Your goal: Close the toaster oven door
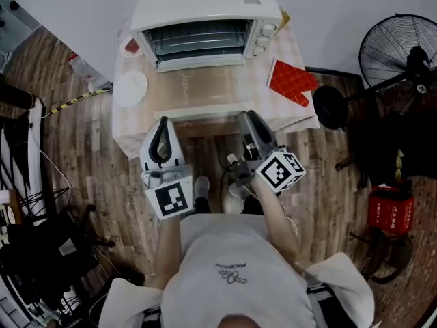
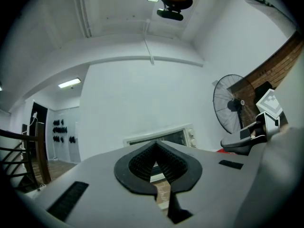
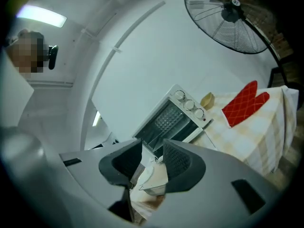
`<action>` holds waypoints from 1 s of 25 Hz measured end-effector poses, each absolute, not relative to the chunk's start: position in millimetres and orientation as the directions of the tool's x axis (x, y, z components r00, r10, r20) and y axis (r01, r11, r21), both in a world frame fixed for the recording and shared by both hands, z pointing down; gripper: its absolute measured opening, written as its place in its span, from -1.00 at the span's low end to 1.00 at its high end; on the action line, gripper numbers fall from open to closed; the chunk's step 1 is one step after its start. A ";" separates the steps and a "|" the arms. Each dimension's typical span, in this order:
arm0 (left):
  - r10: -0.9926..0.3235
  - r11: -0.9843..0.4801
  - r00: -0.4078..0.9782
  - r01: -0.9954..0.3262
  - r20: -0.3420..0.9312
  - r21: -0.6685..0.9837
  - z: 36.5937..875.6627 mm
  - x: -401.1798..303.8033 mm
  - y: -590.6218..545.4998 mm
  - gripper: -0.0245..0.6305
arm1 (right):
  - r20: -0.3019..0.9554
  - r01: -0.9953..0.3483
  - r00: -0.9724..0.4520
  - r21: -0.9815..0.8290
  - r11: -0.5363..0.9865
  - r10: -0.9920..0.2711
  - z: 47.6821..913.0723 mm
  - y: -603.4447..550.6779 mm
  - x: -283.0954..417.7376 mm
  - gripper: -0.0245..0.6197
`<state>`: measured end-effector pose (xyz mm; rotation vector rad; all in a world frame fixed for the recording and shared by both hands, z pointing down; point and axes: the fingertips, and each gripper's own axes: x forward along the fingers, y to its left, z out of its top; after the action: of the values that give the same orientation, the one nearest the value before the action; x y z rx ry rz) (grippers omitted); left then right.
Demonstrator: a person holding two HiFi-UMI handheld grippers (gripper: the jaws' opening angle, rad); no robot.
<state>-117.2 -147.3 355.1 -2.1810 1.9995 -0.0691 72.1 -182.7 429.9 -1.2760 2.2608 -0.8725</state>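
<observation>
The white toaster oven (image 1: 205, 19) stands at the back of the table, its glass door (image 1: 205, 87) folded down flat toward me and the rack inside showing. The door's pale handle edge (image 1: 205, 111) lies near the table's front. My right gripper (image 1: 247, 119) hovers just over the right end of that edge, jaws open, and nothing is pressed between its pads; the right gripper view (image 3: 153, 152) shows the door edge (image 3: 151, 179) below the gap. My left gripper (image 1: 162, 125) sits at the door's front left corner, tilted upward, with its jaws shut and empty (image 2: 154, 147).
A red oven mitt (image 1: 291, 82) lies on the checked tablecloth (image 1: 136, 125) right of the door. A white plate (image 1: 130, 87) sits to the left. A black standing fan (image 1: 399, 50) and a red box (image 1: 390, 210) are on the floor at right.
</observation>
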 end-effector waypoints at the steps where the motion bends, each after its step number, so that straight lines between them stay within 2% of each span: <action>1: -0.991 -0.092 0.107 -0.982 -0.083 -0.163 357.2 -116.0 -148.6 -0.87 | -0.023 -0.607 -0.487 -0.709 0.358 -0.873 438.3 -182.2 74.7 -0.61; 8: -0.985 -0.157 0.167 -0.973 -0.047 -0.168 371.3 -113.9 -152.9 -0.87 | 0.092 -0.511 -0.361 -0.852 0.114 -0.928 502.0 -181.3 94.7 -0.60; 16: -0.978 -0.204 0.207 -0.965 -0.001 -0.167 391.4 -110.7 -152.9 -0.87 | 0.119 -0.389 -0.362 -0.920 0.034 -0.925 538.2 -181.2 82.8 -0.59; 21: -0.978 -0.210 0.206 -0.965 0.038 -0.159 406.5 -114.1 -153.8 -0.87 | 0.250 -0.392 -0.341 -0.914 -0.104 -0.906 573.3 -184.1 79.7 -0.59; 25: -0.975 -0.219 0.212 -0.962 0.060 -0.164 415.0 -115.7 -153.4 -0.87 | 0.266 -0.352 -0.327 -0.925 -0.145 -0.907 587.0 -192.2 78.4 -0.59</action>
<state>-115.7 -153.4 415.0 -2.3734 1.9035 -0.2287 78.4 -192.2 587.0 -1.4183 1.6393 -1.4892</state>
